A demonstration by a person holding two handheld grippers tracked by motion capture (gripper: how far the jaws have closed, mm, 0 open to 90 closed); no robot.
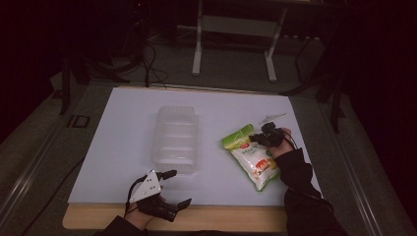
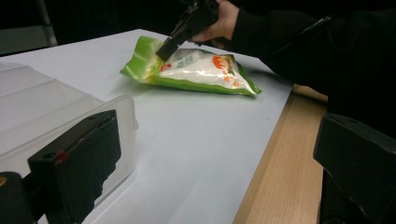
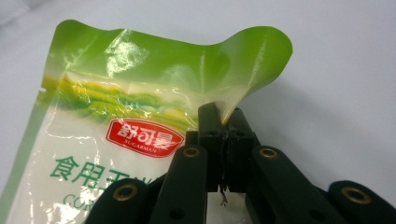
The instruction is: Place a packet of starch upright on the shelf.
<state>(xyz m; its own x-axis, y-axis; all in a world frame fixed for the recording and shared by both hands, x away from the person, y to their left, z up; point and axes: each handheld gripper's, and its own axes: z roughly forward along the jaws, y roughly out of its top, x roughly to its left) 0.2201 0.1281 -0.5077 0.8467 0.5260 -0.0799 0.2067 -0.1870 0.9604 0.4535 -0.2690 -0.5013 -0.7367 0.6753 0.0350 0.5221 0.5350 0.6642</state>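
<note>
Green-and-white food pouch (image 1: pixel 251 155) lies flat on the right side of a white sheet (image 1: pixel 123 147) covering the wooden table (image 1: pixel 236 220), its green sealed top pointing toward the middle of the table. The right gripper (image 1: pixel 259 138), held in a person's hand (image 1: pixel 284 142) with a dark sleeve, meets the pouch at that top edge. In the right gripper view its two black jaws are pressed together with a corner of the green seal (image 3: pixel 243 60) pinched between them, and the film curls up above the pinch. A red label with white lettering (image 3: pixel 144 138) sits on the pouch front just left of the jaws. The left gripper (image 1: pixel 177 189) rests near the front edge of the table, well apart from the pouch, its jaws standing wide with nothing between them. A clear plastic container (image 1: pixel 176 139), possibly lying upside down, sits on the sheet between the two grippers, close to the left one.
</note>
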